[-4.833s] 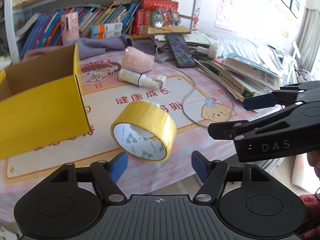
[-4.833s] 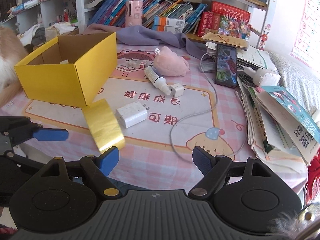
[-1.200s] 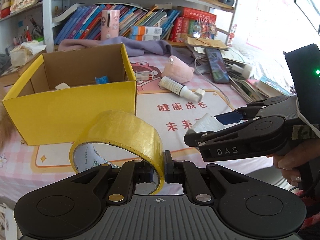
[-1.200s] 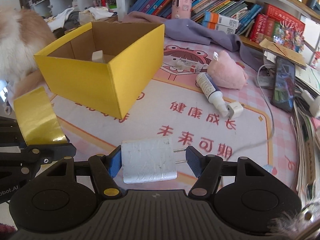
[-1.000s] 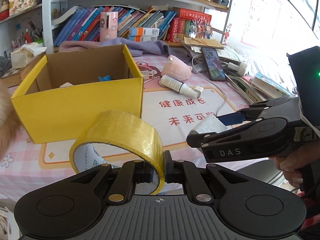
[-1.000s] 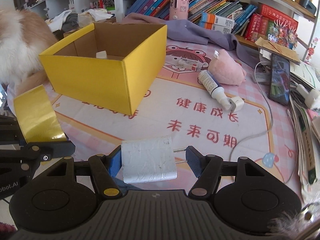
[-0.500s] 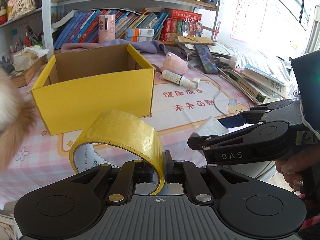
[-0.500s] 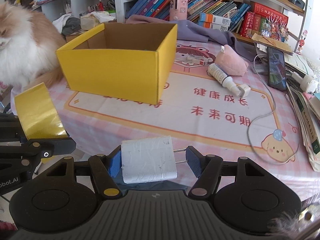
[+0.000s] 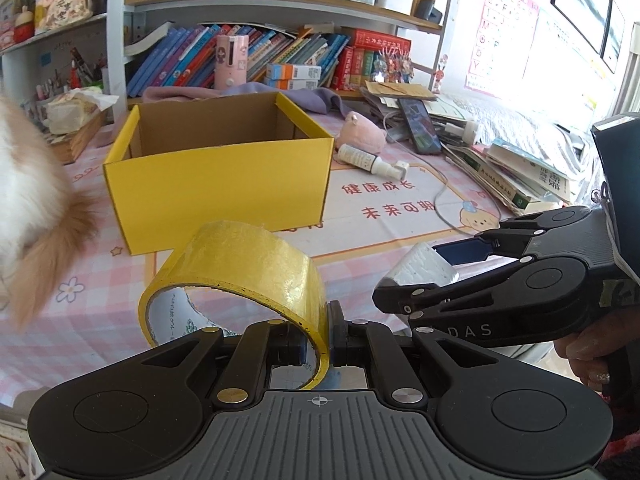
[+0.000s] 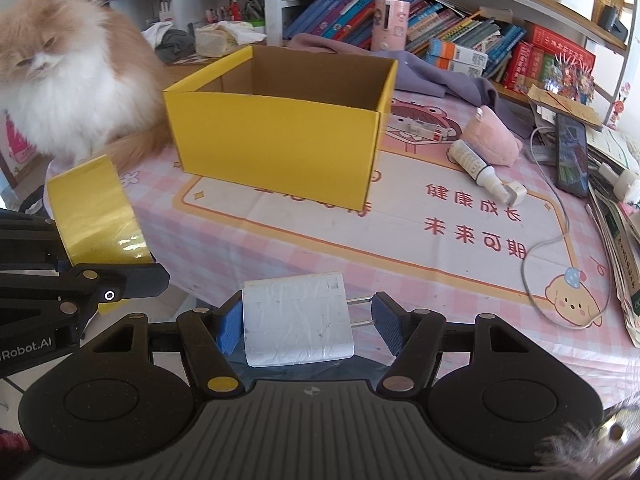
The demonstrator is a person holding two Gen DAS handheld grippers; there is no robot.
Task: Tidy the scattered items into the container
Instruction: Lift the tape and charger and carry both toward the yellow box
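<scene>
Two claws are showing: the left claw (image 9: 318, 350) and the right claw (image 10: 306, 322). One roll of yellow tape (image 9: 248, 268) and one white charger (image 10: 298, 320) are being carried. One yellow box (image 10: 280, 140) is sitting on the worktop (image 10: 400, 240) at twelve o'clock. At two o'clock, one pink plush toy (image 10: 492, 140), one white bottle (image 10: 474, 168), one phone (image 10: 572, 154) and one grey cable (image 10: 560, 236) are lying. One cat (image 10: 60, 80) is sitting at ten o'clock.

Glossy yellow tape roll (image 9: 244, 268); matt yellow cardboard box (image 10: 280, 136), raw brown inside; white plastic charger (image 10: 298, 322), wrinkled film wrap.
</scene>
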